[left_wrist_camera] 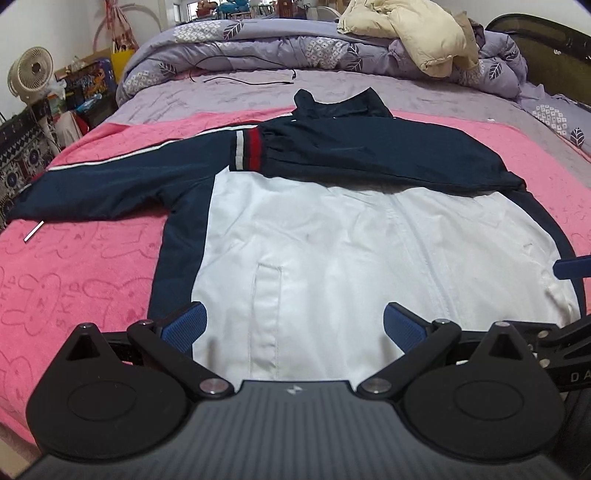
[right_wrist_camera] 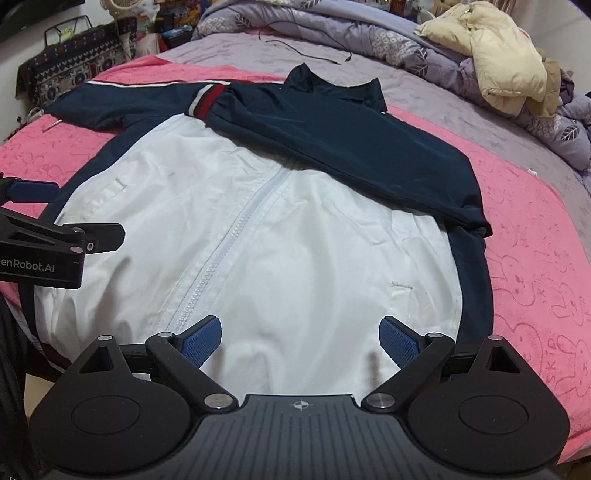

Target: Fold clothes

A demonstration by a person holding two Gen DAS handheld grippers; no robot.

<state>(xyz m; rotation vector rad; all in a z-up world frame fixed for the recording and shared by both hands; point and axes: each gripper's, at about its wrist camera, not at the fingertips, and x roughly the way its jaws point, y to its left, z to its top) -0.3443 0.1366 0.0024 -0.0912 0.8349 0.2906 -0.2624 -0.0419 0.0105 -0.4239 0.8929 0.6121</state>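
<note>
Both units hover over the hem end of the jacket point(left_wrist_camera: 314, 236), nothing between the jaws: left hand-held gripper point(left_wrist_camera: 293, 326) spread wide above the white front panel by the pocket welt, right hand-held gripper point(right_wrist_camera: 300, 343) likewise wide apart, just right of the zip point(right_wrist_camera: 221, 251), pads clear of the cloth. Jacket lies flat, front up, on a pink towel point(left_wrist_camera: 74, 280) over the bed point(left_wrist_camera: 229, 96), hem nearest the grippers, collar point(right_wrist_camera: 332, 83) farthest. Fabric looks thin, light, prob. a smooth woven shell w/ lining: soft, no stiffness, will sag and slide off itself, wrinkles easily; the zip line is the only firmer ridge. Best pinch pts, judging from here: hem corners or side seams where navy trim doubles the cloth, not mid-panel where only one layer may lift. Farther out, the sleeve point(right_wrist_camera: 351, 147) on the right gripper's side is already folded across the chest, striped cuff point(left_wrist_camera: 245, 149) landing near the opposite shoulder. The other sleeve point(left_wrist_camera: 99, 184) is stretched out flat to the left gripper's far left, so that one probably goes next. Beyond the collar: a black cable point(left_wrist_camera: 243, 79), rumpled lilac duvet point(left_wrist_camera: 258, 40), cream puffer coat point(left_wrist_camera: 406, 33).
</note>
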